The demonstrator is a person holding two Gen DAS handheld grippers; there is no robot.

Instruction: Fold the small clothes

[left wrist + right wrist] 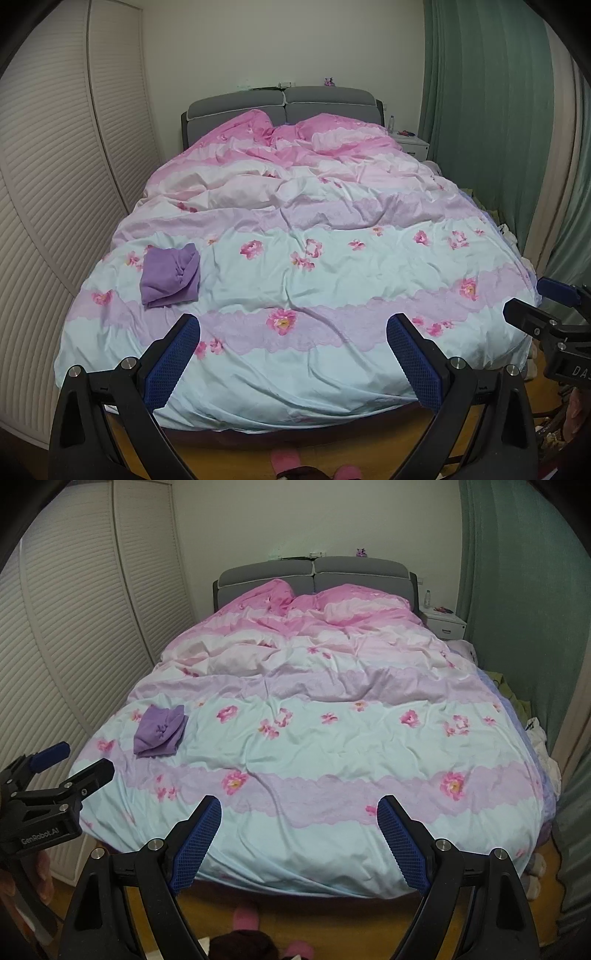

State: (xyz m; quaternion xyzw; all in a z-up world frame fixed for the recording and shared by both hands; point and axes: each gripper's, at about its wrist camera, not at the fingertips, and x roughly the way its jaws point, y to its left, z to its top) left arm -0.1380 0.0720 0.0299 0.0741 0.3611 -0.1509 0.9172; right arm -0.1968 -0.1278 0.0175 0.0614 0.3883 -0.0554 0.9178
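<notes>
Left wrist view: one purple folded garment [170,275] lies on the floral duvet [332,280], left of centre. Your left gripper [293,328] hangs wide open, empty, near the bed's foot; your right gripper [299,810] likewise. Two pink slippers [284,461] at bottom.

A purple garment [160,731] is seen lying on the floral duvet [314,746] (left side), well apart from the wide-spread right gripper [299,808].

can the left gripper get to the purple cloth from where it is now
Probably yes. The left gripper is open and empty, and nothing lies between it and the purple cloth on the duvet; it needs to move forward-left.
</notes>
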